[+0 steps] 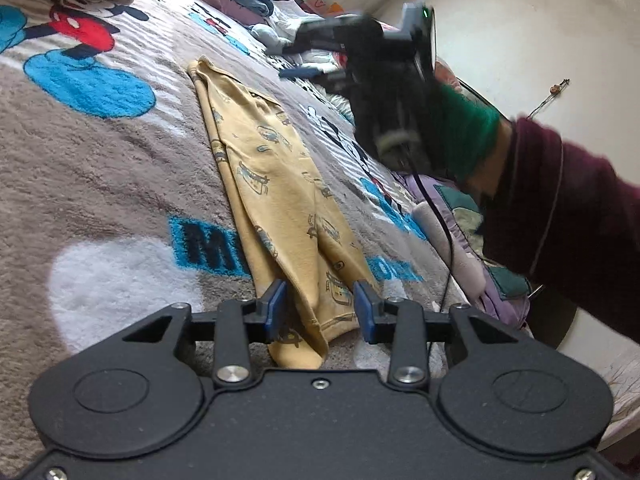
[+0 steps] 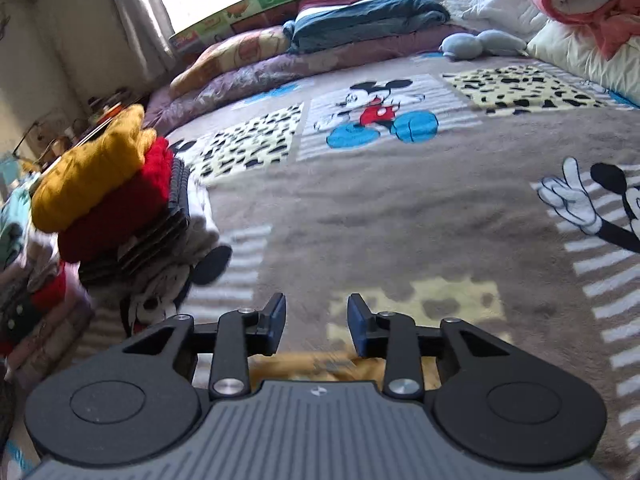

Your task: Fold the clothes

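Observation:
A yellow printed garment (image 1: 276,184), folded into a long strip, lies on the Mickey Mouse blanket (image 1: 100,184). My left gripper (image 1: 320,308) hovers over the strip's near end. Its blue pads (image 1: 276,304) stand apart, with cloth in the gap but not pinched. My right gripper (image 1: 294,62) is blurred above the far right side of the garment, held by a hand in a green cuff and maroon sleeve (image 1: 560,200). In the right wrist view the right gripper (image 2: 318,320) is open with nothing between its fingers. A blurred edge of the yellow garment (image 2: 320,364) shows just beneath it.
A stack of folded clothes (image 2: 108,192), yellow and red on top, stands at the blanket's (image 2: 400,208) left edge. Pillows and folded bedding (image 2: 360,16) line the far side, with a grey soft toy (image 2: 480,44). A black cable (image 1: 440,220) hangs by the bed's right edge.

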A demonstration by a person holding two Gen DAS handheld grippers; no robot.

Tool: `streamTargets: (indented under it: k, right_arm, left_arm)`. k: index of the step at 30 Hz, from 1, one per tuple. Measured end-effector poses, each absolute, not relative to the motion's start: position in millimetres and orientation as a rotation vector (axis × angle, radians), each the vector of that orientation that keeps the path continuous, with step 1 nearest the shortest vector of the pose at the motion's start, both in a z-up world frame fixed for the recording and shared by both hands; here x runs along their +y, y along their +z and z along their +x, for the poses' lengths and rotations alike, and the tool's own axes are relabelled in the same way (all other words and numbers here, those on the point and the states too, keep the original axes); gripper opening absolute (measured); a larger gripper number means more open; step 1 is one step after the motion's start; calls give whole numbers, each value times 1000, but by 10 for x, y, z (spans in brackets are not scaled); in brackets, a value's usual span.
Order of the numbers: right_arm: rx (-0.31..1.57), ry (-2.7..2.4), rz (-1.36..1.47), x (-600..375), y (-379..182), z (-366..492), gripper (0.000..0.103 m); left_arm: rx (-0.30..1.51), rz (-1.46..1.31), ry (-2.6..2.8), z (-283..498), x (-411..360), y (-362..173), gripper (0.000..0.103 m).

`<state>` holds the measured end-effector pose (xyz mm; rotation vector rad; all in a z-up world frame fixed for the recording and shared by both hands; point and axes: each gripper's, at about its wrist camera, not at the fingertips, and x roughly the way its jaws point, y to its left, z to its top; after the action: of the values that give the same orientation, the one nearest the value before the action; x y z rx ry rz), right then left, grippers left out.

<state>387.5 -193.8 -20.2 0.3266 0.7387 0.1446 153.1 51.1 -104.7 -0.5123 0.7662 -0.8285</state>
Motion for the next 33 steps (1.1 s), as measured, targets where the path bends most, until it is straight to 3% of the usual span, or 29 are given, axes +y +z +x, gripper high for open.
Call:
streamTargets:
  k: [9,14,18,30,33]
  right_arm:
    - [788,172,205,-2107,-580,3490,36]
    - [653,295,159,-2027,-483,3101,36]
    - [661,386,-38,-1740,-548,2977,34]
    - [739,353,-76,-1304,-711,3880,31]
    - [765,363,-106,-1292,-738,3999,36]
  left_arm:
    - [774,-437,-798,1493,531,-1002,35]
    - [769,-424,-777,1483,526,-1000,35]
    - [770,-386,-760,1447,465,-987,35]
    - [782,-371,-764,1470,448,-1011,35]
    - [790,-384,-772,1501,460,-1025,35]
